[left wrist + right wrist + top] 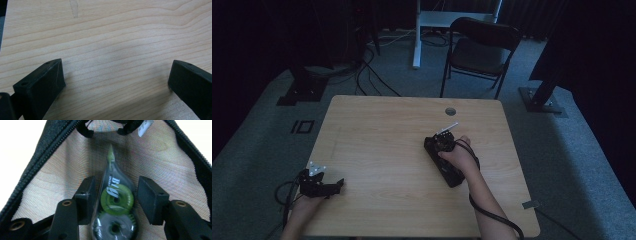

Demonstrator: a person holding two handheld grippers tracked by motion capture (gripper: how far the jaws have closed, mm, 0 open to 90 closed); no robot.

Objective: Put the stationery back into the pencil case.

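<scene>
In the high view, the person's left hand [307, 202] holds the left gripper [334, 186] at the near left corner of the wooden table [382, 135], its black jaws resting low over bare wood. Further in, right of centre, the right hand [457, 156] presses the right gripper [442, 145] down into a black pouch [452, 175] lying on the tabletop. In the left gripper view, the two black jaws stand wide apart over pale wood grain with nothing between them. In the right gripper view, the jaws flank a correction tape dispenser [115, 205], a clear teardrop shell with a green spool, a darker spool below and a green tip; whether they touch it I cannot tell. It lies inside the pouch on tan mesh lining [62, 177] between black zipper edges [37, 162].
</scene>
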